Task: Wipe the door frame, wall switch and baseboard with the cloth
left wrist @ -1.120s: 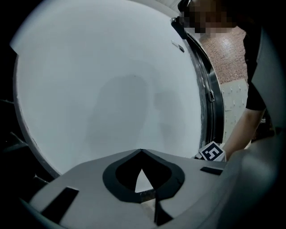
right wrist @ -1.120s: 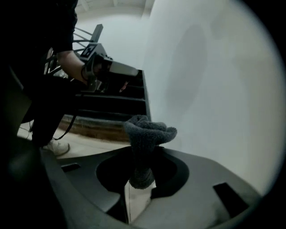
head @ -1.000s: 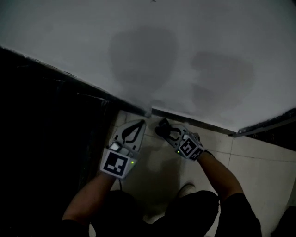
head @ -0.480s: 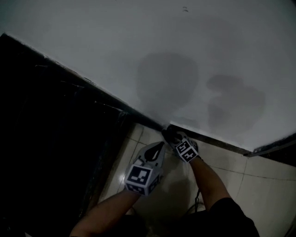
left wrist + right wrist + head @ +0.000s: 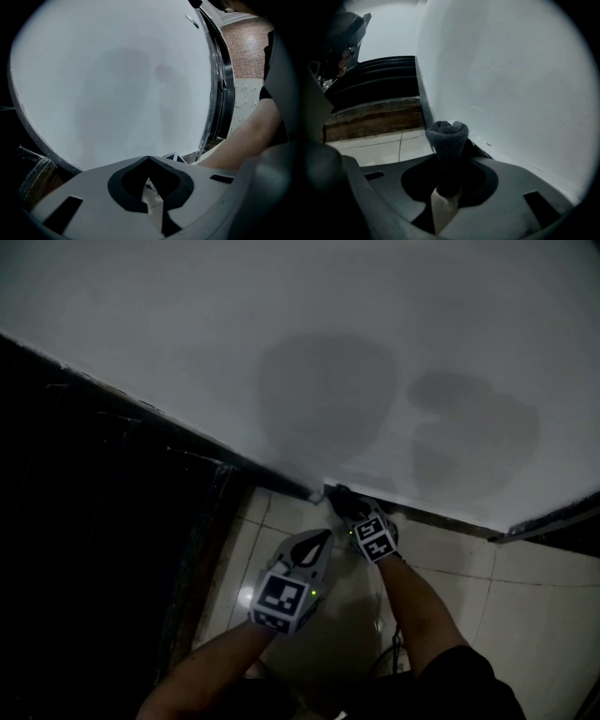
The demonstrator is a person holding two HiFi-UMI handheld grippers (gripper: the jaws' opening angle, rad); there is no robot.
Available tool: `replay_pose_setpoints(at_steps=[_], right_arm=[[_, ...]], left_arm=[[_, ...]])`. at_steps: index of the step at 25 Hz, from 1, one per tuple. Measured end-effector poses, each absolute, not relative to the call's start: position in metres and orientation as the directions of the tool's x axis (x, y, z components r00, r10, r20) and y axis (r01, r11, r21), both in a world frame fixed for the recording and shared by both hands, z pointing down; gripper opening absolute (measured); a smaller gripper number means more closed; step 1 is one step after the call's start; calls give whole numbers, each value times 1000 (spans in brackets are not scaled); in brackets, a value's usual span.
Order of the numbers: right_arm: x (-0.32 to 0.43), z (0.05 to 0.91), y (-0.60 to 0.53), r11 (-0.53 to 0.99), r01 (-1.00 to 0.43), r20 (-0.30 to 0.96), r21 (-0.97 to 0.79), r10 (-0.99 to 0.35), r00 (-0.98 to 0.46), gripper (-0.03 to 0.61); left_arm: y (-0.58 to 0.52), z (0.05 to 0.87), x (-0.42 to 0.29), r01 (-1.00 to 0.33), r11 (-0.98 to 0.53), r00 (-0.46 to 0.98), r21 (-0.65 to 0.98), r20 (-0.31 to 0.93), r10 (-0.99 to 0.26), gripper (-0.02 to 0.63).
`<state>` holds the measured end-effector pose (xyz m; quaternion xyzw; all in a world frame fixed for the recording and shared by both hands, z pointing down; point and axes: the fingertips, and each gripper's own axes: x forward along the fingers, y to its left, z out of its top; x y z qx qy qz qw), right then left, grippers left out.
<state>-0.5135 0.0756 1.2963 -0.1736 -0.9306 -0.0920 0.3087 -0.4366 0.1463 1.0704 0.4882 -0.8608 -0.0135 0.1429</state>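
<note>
We face a plain white wall [image 5: 375, 334] above pale floor tiles [image 5: 525, 615] and a dark baseboard strip [image 5: 450, 521]. Our left gripper [image 5: 324, 536] hangs empty, jaws pressed together. Our right gripper [image 5: 339, 496] pinches a dark grey bunched cloth [image 5: 447, 136] at the baseboard's left end.

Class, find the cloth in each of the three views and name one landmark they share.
Head view: cloth near centre, at the white wall's foot.
Left gripper view: not in it.
Right gripper view: lower centre, clamped between the jaws.
Shared landmark: the white wall.
</note>
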Motion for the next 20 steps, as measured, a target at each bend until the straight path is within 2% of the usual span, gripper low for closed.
replay_pose_setpoints(at_steps=[6,20], right_arm=[[-494,1299,45,945,323,598,53,229,-768,93],[-439,1293,-30,970,226,619,87,125,-775,93]], left_arm=[[136,1073,-428,-845,509,-464,162,251,-850,-9],[87,1073,-418,-856,477,-439,199,207,-874,-9]])
